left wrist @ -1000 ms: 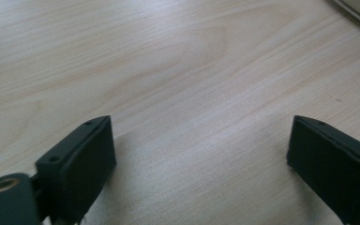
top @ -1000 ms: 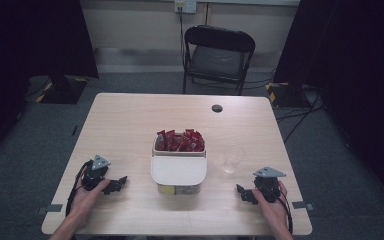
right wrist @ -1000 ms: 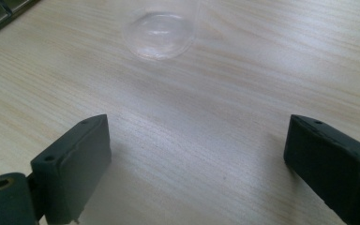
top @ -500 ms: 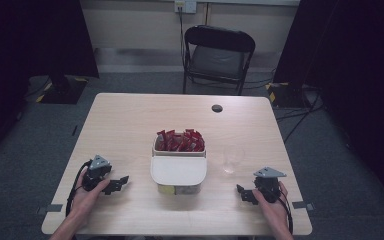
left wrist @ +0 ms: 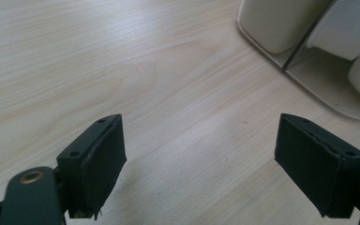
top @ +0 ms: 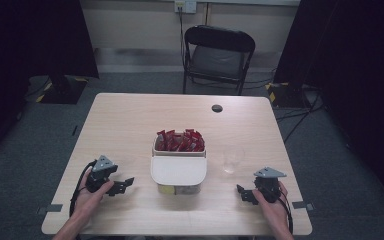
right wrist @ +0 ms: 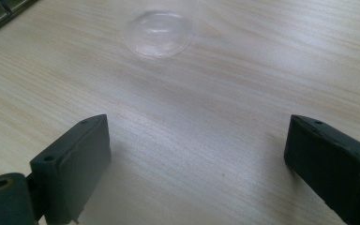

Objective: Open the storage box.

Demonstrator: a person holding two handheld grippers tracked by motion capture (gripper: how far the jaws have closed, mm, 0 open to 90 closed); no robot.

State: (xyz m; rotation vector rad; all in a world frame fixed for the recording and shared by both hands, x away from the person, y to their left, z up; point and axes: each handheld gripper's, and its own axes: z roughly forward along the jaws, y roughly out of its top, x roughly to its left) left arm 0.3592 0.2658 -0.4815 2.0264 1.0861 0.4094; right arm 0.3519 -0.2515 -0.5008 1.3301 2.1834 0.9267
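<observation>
A cream-white box stands mid-table, its far compartment holding several red packets. A clear plastic cup stands just right of it. My left gripper rests on the table left of the box, held by a hand, jaws wide apart with nothing between them; the box's corner lies ahead to its upper right. My right gripper rests near the front right, also open and empty, and the cup's base sits ahead of its jaws.
A small black disc lies near the table's far edge. A black folding chair stands behind the table. Light wood tabletop spreads around the box. Dark curtains flank the room.
</observation>
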